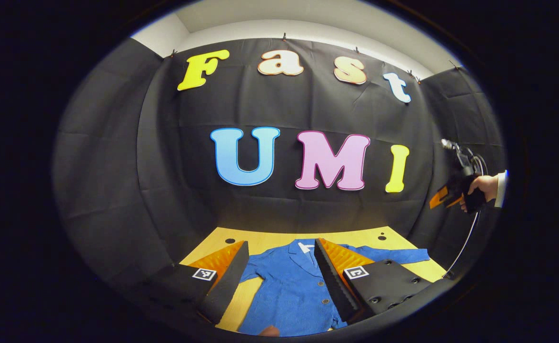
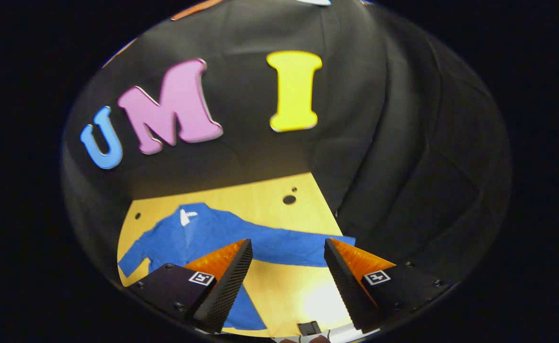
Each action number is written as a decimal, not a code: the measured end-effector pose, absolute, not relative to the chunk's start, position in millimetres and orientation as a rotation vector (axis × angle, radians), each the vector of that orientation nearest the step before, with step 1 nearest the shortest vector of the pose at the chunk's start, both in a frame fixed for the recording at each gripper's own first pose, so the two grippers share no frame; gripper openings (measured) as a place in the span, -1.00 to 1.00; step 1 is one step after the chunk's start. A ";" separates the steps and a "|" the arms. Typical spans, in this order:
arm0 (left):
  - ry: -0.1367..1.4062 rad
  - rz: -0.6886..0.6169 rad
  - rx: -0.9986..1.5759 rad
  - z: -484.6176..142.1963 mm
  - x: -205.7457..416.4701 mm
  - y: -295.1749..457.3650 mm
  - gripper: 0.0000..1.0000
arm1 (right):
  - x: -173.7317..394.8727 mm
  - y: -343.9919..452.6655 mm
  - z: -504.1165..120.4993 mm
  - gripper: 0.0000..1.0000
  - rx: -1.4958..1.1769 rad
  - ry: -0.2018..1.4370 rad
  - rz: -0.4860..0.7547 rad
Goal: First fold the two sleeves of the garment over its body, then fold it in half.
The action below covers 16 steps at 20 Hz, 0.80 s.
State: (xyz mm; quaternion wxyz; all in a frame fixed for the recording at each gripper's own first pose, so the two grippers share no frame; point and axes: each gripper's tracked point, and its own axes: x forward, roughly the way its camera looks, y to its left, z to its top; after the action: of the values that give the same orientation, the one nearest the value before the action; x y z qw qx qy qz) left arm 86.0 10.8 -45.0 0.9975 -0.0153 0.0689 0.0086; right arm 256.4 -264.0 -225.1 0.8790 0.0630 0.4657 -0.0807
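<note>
Both claws are up off the cloth and spread wide, holding nothing — the left claw (image 1: 282,281) hangs over the chest of the blue garment (image 1: 289,286), and the right claw (image 2: 289,281) looks down on the long sleeve (image 2: 289,245) stretched out toward its side. In the left gripper view the other device shows far off to the right, raised in a hand (image 1: 482,188).

The jacket lies flat and face up on the pale wooden tabletop (image 2: 260,200), collar away from us, buttons down the front, both sleeves out — so by my reckoning the first sleeve fold has yet to begin.

To do it cleanly, I'd say the right claw wants to drop onto the cuff end, pinch both layers of that thin woven fabric, then carry it low across the body so it doesn't drag or bunch. It's limp stuff, faintly creased; a grab at mid-sleeve would likely leave the cuff trailing.
</note>
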 end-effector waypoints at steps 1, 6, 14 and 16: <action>0.168 0.030 -0.039 -51.0 94.7 8.7 0.59 | 253.8 -285.0 -261.2 0.96 0.123 1.085 -0.183; 0.302 0.102 -0.035 -74.8 142.9 -6.1 0.59 | 254.4 -332.4 -402.5 0.99 0.197 1.429 -0.240; 0.407 0.117 -0.046 -95.6 187.0 -50.3 0.60 | 248.2 -374.7 -496.7 0.99 0.175 1.626 -0.269; 0.409 0.113 -0.015 -96.4 197.6 -54.5 0.59 | 242.3 -379.1 -508.2 0.99 0.185 1.657 -0.275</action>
State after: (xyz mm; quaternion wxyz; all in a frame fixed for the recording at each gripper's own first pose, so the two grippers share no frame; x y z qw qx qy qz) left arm 197.6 -54.5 -96.4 0.9775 -0.0073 0.2030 0.0563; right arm 242.3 -379.1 -508.2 0.6640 0.0817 0.7333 -0.1216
